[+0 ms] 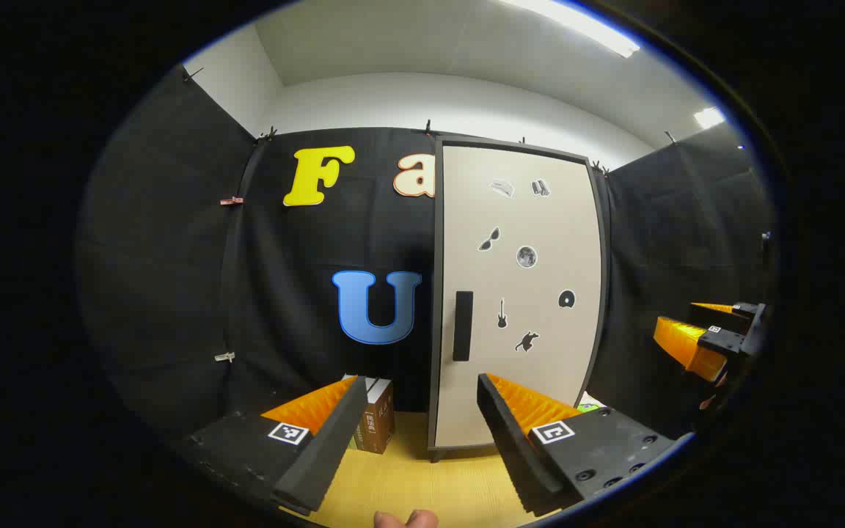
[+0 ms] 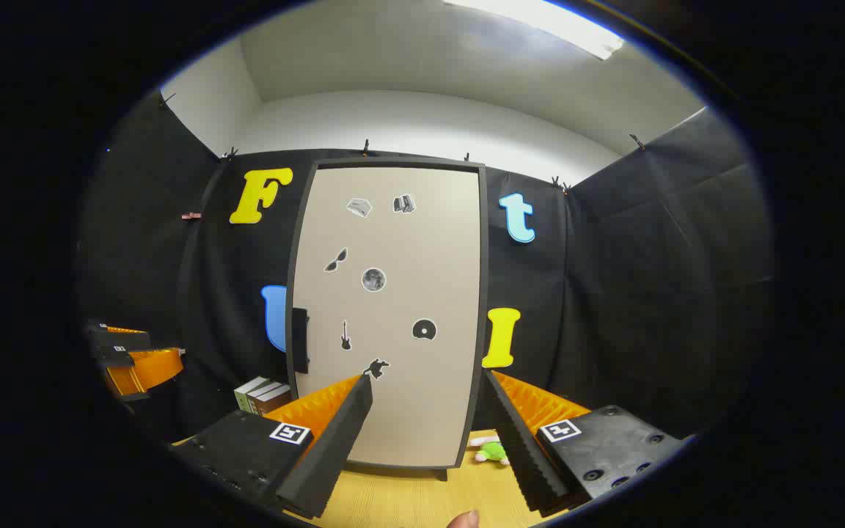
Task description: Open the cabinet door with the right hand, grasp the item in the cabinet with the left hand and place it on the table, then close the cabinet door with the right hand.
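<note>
Looking along the left gripper (image 1: 419,433) in the left gripper view, the cabinet door (image 1: 518,293) stands shut straight ahead and a little to the right, with its dark handle (image 1: 463,325) a tall upright bar near the door's left edge. The handle sits above the gap between this gripper's fingers, which are spread wide with nothing between them. The item to be fetched is hidden behind the closed door, so what it is cannot be told. A stack of books (image 1: 377,422) stands on the wooden table (image 1: 422,484) just left of the cabinet's foot. The right gripper (image 1: 708,334) shows at the far right edge of this view, off to the door's right side and well apart from the handle; its jaws look parted.

In the right gripper view, the right gripper (image 2: 426,440) faces the door (image 2: 393,315) almost square on, its fingers wide apart and holding nothing. The handle (image 2: 299,341) lies up and to the left of the jaws, on the door's left edge, its long axis vertical. By my reading, the right hand must travel leftward and forward, with the fingers set either side of that upright bar. The books (image 2: 262,396) stand left of the cabinet, and a small green soft toy (image 2: 492,451) lies on the table (image 2: 408,502) by the cabinet's right foot. The left gripper (image 2: 129,359) shows at the left edge, roughly level with the handle but held back.
</note>
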`<action>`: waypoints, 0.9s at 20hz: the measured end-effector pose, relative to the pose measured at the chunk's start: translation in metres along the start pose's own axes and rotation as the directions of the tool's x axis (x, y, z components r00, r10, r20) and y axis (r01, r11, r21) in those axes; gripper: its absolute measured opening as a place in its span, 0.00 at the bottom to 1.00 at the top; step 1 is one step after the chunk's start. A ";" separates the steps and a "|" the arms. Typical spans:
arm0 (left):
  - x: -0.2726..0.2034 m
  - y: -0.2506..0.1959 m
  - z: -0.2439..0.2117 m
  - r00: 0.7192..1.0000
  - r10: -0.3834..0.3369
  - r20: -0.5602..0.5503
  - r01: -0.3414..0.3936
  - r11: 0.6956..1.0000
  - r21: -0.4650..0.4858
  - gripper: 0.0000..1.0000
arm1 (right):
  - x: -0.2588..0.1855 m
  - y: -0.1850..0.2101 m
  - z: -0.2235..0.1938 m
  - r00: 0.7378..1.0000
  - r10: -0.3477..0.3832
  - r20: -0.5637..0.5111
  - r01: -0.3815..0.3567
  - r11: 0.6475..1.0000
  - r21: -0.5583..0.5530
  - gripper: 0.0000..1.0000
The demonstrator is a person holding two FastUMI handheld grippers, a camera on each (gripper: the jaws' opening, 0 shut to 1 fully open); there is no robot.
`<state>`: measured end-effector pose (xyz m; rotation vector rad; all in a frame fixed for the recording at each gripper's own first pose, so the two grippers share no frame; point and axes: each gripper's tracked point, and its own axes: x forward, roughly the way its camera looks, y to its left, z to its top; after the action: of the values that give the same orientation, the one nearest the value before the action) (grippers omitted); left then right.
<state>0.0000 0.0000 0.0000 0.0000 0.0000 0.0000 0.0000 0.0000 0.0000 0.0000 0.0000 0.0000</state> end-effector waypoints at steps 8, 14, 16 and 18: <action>0.002 0.002 0.002 1.000 -0.013 0.006 0.013 1.000 0.010 0.94 | 0.000 0.011 0.000 1.000 0.008 -0.001 -0.008 1.000 -0.002 0.97; 0.001 0.003 0.004 1.000 -0.014 0.012 0.014 1.000 0.012 0.94 | -0.004 0.010 0.004 1.000 -0.005 0.010 0.005 1.000 -0.004 0.97; 0.001 0.003 0.004 1.000 -0.017 0.010 0.016 1.000 0.012 0.94 | -0.004 0.011 0.003 1.000 -0.005 0.006 0.005 1.000 -0.007 0.97; 0.000 0.004 0.004 1.000 -0.017 0.012 0.017 1.000 0.015 0.94 | -0.004 0.012 0.002 1.000 -0.004 0.002 0.004 1.000 -0.009 0.97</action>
<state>0.0003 0.0035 0.0042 0.0151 -0.0119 -0.0169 -0.0044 0.0124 0.0022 -0.0093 -0.0022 -0.0039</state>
